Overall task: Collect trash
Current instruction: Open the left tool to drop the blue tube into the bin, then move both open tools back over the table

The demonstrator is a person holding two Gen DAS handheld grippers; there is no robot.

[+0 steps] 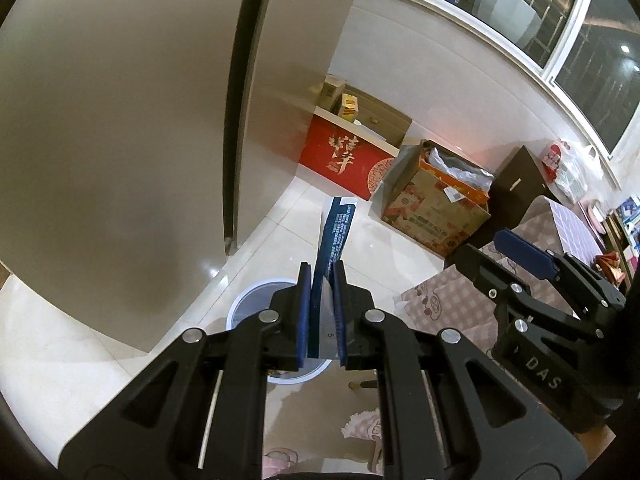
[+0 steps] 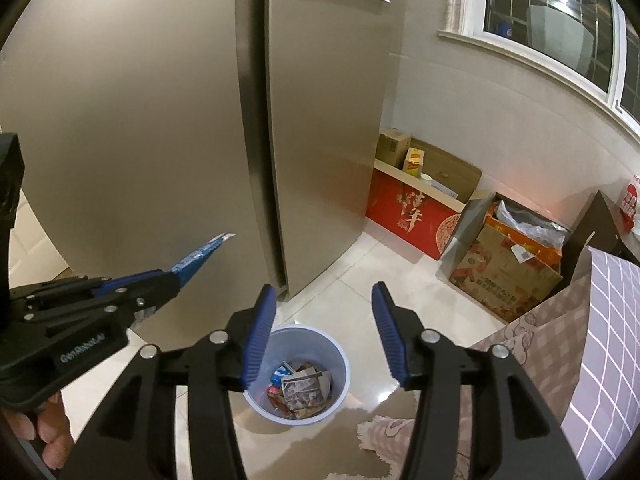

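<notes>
Blue wrapper (image 1: 334, 236) clamped flat between pads of left gripper (image 1: 323, 312), at centre of left wrist frame. Long axis run along fingers, free end pointed up-frame toward red box (image 1: 344, 160). White bin (image 2: 298, 376) seen lower centre of right wrist frame, trash inside. Right gripper (image 2: 324, 340) spread apart above bin, nothing held between pads.

"DAS" on the right gripper (image 1: 524, 258) (white lettering, partly cut off).
</notes>
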